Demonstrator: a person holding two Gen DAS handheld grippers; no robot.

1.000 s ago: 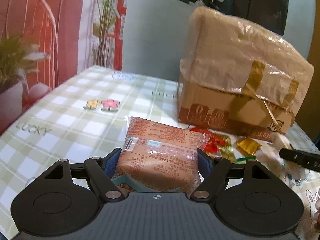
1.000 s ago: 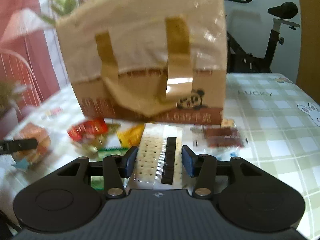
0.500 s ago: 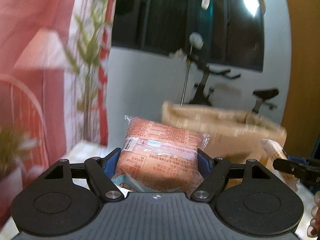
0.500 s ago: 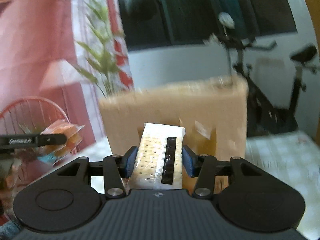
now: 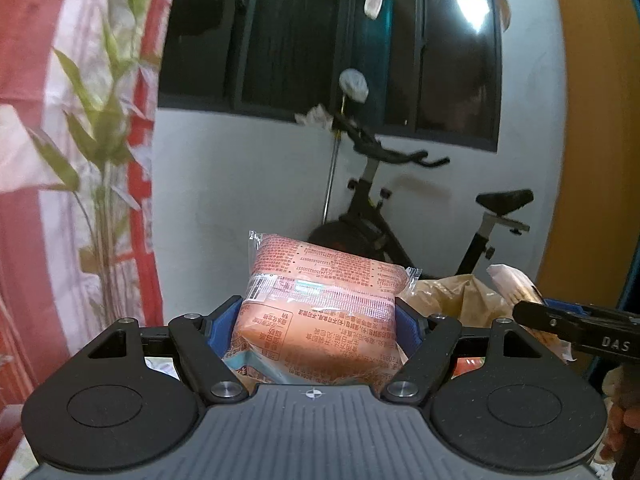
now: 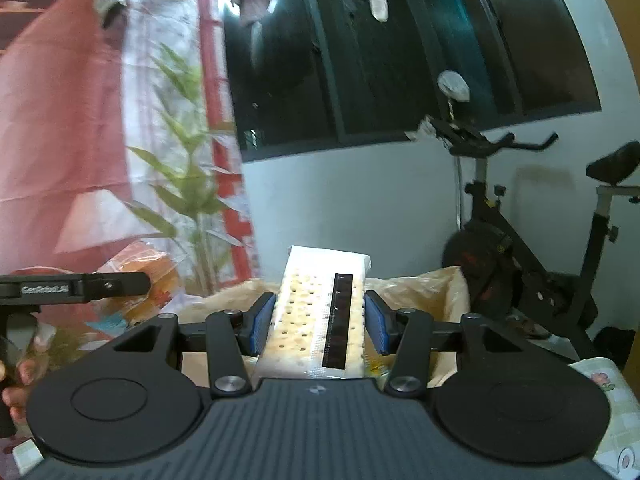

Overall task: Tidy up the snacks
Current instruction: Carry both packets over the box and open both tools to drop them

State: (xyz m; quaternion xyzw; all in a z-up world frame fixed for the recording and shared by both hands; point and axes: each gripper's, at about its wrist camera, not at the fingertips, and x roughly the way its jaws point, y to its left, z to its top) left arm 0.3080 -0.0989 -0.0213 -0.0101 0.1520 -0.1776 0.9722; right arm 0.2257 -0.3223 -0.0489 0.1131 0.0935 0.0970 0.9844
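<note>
White wall (image 5: 248, 200), a dark window (image 5: 320, 40) and an exercise bike (image 5: 400, 216) fill the background of both views.

In the left wrist view, the left gripper (image 5: 318, 328) has its blue pads pressed on both sides of an orange snack pack (image 5: 320, 300), jaws set wide around it. The pack is tilted slightly and stands up in front of the bike. Just to its right shows the rim of a plastic-wrapped box (image 5: 452, 296), low in the frame. Further right the right gripper (image 5: 560, 320) enters as a black finger, with the pale end of a cracker pack (image 5: 512, 284) above it. Part of a hand (image 5: 624, 420) shows at the right edge. Left of the wall hang a red-and-white curtain (image 5: 60, 120) and green leaves (image 5: 96, 120).

The right wrist view shows what the left only hints at: the right gripper (image 6: 318, 328) is closed narrowly on the cracker pack (image 6: 320, 304), a clear wrapper with dotted crackers and a black strip, held lengthwise and pointing away. The box (image 6: 420, 284) lies just behind and below it, its wrapped rim spreading to both sides. At left, the left gripper (image 6: 80, 286) shows as a black finger with the orange pack (image 6: 144, 276) blurred beside it, and fingers (image 6: 16, 384) of a hand below. A corner of checked tablecloth (image 6: 612, 392) appears at the lower right, seen only here.
</note>
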